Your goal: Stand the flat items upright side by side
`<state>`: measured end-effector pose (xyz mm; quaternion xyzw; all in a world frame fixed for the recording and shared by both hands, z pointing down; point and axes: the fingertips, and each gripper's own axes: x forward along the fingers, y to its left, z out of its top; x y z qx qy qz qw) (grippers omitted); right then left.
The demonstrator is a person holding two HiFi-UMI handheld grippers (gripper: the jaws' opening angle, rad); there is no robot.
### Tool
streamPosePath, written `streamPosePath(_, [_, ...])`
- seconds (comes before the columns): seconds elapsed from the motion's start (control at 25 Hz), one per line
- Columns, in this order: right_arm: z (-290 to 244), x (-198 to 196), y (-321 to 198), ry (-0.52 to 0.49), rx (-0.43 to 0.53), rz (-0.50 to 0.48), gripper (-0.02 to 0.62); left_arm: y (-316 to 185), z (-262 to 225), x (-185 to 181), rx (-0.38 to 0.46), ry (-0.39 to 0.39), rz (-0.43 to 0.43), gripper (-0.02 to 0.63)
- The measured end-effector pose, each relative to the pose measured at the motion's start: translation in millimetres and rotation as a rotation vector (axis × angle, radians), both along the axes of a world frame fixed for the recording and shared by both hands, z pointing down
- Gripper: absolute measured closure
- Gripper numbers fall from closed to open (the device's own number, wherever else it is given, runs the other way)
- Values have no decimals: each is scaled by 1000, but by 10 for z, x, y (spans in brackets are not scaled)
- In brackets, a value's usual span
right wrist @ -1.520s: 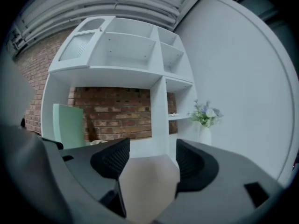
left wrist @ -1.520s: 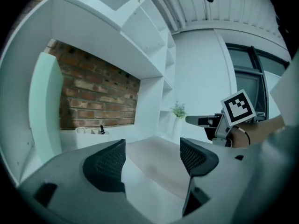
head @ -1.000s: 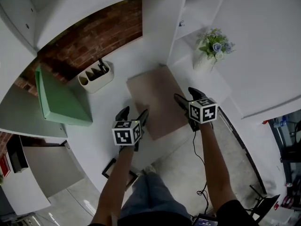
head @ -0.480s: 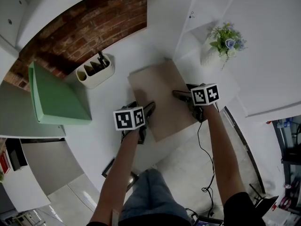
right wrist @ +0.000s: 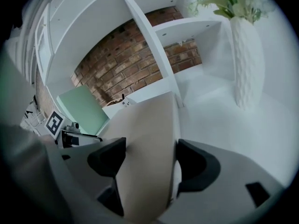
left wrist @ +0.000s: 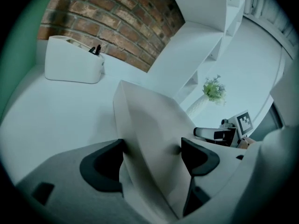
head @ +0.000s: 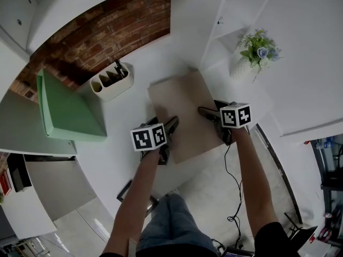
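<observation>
Head view: left gripper (head: 163, 123) and right gripper (head: 209, 108) have sunk to the beige folder (head: 179, 100) lying flat mid-frame. Fingers spread astride its edges, the right's just opened wider. Gripping likely follows.

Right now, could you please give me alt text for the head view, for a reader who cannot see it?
From above: a person's left gripper and right gripper straddle opposite edges of a beige folder lying flat on a white desk, jaws open; the right jaws have just been opening. A green folder, pen holder and flower vase sit nearby.
</observation>
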<state>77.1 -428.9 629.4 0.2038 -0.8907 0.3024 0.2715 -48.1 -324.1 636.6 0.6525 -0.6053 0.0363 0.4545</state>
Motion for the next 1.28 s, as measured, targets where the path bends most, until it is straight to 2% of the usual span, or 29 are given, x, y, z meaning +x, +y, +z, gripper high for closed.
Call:
streamPosePath(0.12, [-187, -23, 64, -36, 62, 3, 255, 61, -143, -26, 42, -34, -6, 249])
streamPosePath(0.32, [-663, -167, 265, -123, 228, -21, 254, 191, -548, -180, 135, -136, -6, 249])
streamPosePath(0.52, [-1151, -315, 531, -212, 417, -18, 258, 384, -1016, -367, 253, -277, 0, 249])
streamPosePath(0.72, [-1622, -482, 862, -295, 653, -9, 264, 663, -1419, -554, 369, -384, -39, 249])
streamPosePath(0.92, [-1857, -539, 1244, -325, 843, 13, 264, 980, -1728, -643, 490, -560, -42, 249])
streamPosePath(1.04, [-1828, -538, 1489, -294, 903, 40, 265, 1184, -1766, -644, 531, -653, -33, 249])
streamPosePath(1.12, [-1761, -537, 1631, -276, 926, 41, 265, 1316, -1715, -632, 533, -686, -29, 249])
streamPosePath(1.28, [-1504, -462, 1865, -246, 850, 60, 265, 1564, -1579, -561, 530, -718, -27, 249])
